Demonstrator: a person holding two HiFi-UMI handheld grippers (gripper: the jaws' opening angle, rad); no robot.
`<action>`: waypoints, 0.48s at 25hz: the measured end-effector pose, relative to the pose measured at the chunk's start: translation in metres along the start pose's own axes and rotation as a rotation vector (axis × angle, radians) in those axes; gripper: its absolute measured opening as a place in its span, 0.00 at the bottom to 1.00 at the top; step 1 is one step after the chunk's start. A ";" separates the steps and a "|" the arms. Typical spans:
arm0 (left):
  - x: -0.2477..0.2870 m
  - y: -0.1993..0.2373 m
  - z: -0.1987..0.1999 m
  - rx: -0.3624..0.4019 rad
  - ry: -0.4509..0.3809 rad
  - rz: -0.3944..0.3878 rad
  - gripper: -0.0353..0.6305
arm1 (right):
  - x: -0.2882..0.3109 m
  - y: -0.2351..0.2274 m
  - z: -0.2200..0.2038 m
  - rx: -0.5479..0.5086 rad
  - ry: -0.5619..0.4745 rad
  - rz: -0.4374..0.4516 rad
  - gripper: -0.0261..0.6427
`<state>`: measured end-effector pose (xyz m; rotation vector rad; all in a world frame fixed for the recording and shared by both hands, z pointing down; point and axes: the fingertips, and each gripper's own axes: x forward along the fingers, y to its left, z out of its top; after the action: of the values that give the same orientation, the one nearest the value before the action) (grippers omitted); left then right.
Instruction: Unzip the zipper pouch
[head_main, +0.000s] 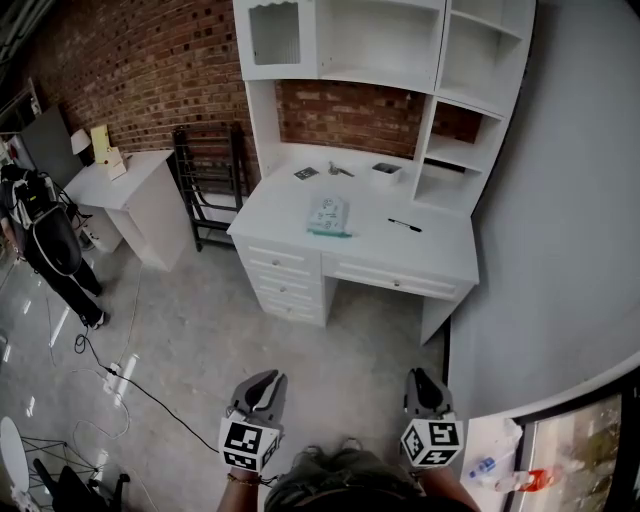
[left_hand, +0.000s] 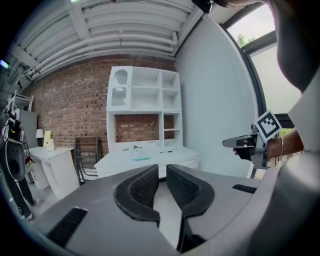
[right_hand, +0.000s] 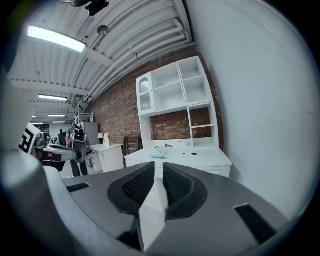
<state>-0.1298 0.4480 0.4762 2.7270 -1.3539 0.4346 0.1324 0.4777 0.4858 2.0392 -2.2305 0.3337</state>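
Two tongs, both empty. Left tongs and right tongs were held low at 6 o'clock in the head view, over the floor. Jaws on each were drawn nearly together, nothing between them.

Pouch lay flat on the white table, well apart from both tongs. It sat at roughly 12 o'clock from the gap between them: about 1 o'clock from the left, 11 o'clock from the right. Left looked slightly nearer, by little.

Pouch's long axis ran near 12-to-6, tipped a little. Teal strip lay along its near edge, running 9-to-3. Likely the zipper, but too small to confirm. Pen sat at 3 o'clock of the pouch, apart from it.

Task not yet begun, by my reading. Approach came first, and both tongs would have to open before one pinned the pouch and the other took the pull.
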 end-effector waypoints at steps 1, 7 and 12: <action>0.001 -0.002 0.001 0.005 -0.006 -0.005 0.10 | 0.001 0.002 0.001 -0.002 0.001 0.021 0.16; 0.009 -0.010 0.011 0.004 -0.025 -0.025 0.33 | 0.015 0.007 0.008 -0.048 -0.005 0.099 0.38; 0.017 -0.010 0.010 0.004 -0.023 -0.008 0.45 | 0.029 0.011 0.012 -0.069 -0.008 0.174 0.51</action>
<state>-0.1095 0.4391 0.4726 2.7479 -1.3488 0.4065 0.1195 0.4476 0.4798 1.8204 -2.3948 0.2586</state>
